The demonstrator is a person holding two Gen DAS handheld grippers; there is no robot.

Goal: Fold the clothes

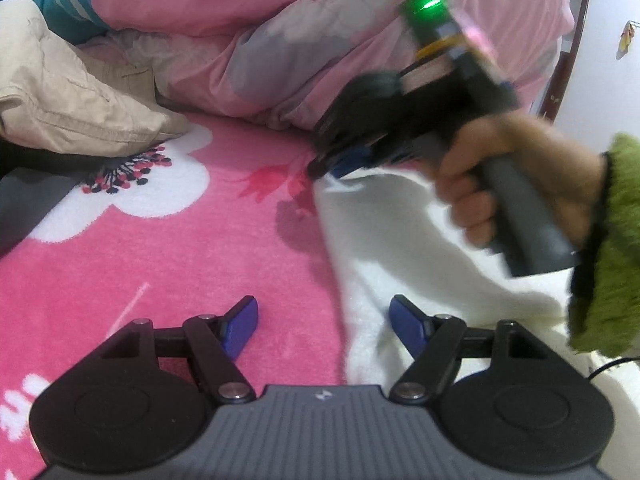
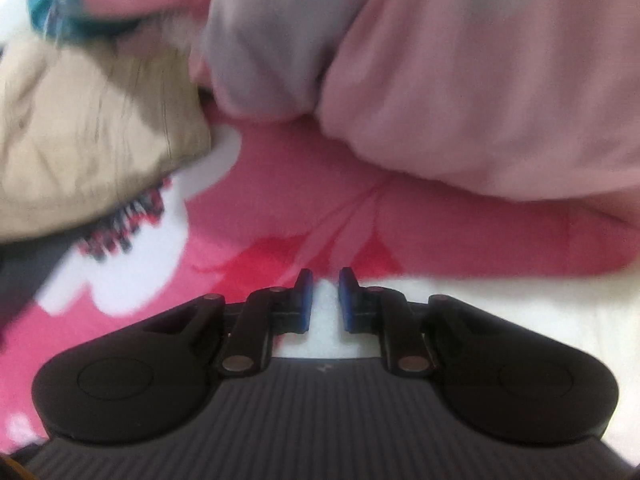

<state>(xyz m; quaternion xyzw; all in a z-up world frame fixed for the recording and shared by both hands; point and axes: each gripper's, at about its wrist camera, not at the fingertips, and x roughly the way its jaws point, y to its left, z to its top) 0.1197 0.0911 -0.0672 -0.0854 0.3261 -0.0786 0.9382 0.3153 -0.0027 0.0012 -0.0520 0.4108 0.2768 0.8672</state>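
Black left gripper (image 1: 322, 322) with blue pads stands wide apart, empty, above the pink flowered fleece blanket (image 1: 160, 248); right gripper (image 2: 325, 294) is pinched on the white fluffy garment (image 1: 400, 232) lying on that blanket, beige folded trousers (image 1: 76, 104) well apart

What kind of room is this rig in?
Most likely a bedroom, with the work done on a bed: a pink floral blanket is the surface, a bunched pink quilt lies behind it, and beige clothing is piled beside a white garment.
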